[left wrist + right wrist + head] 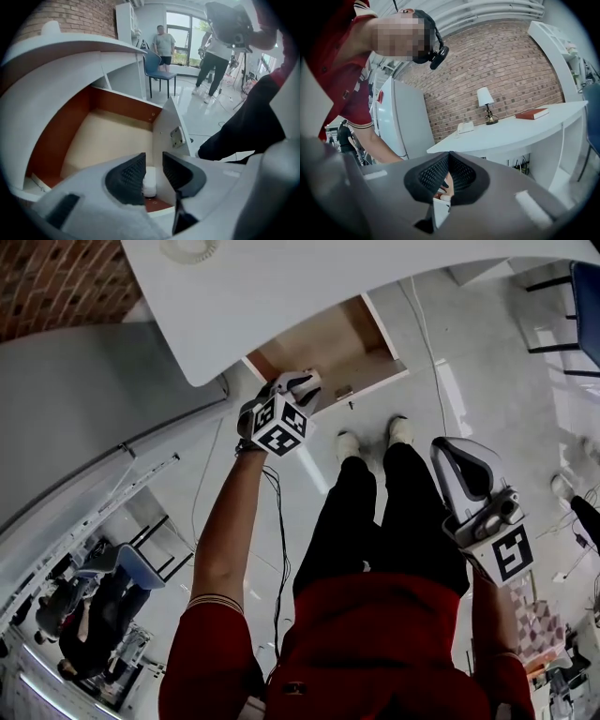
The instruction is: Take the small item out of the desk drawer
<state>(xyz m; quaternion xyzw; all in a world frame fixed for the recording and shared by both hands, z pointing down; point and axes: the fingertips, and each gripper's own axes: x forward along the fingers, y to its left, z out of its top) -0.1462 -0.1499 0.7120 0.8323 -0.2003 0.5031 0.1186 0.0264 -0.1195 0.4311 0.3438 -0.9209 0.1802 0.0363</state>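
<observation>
- The drawer (108, 140) stood pulled out from under the white table (309, 277). Its pale floor was bare as far as the left gripper view showed, so the opening step looked done.
- The small white item (150, 182) sat in the drawer's near corner, at 6 o'clock in the left gripper view. It was just beside the white front panel (164, 124) with its metal lock plate (177, 137).
- The left hand-held gripper (153, 158) straddled that item with its jaws apart. The left pad lay against it or very near, and a clear gap showed on the right pad's side, so nothing was clamped.
- The right hand-held gripper (449, 157) was held back at 4 o'clock in the head view, beside the person's right leg. Its jaws were closed tip to tip and empty (only fingers (443, 186) of a hand showed behind them).
- Left to do, by my reading: close on the item, lift it clear and carry it out. The task seemed roughly at its midpoint.
- The table's edge overhung the drawer's rear at 12 o'clock. The brown side wall (56, 136) closed off 9 o'clock and the front panel closed off 3 o'clock. The free way out looked to be straight up, then back toward the person's legs (375, 521) over open floor.
</observation>
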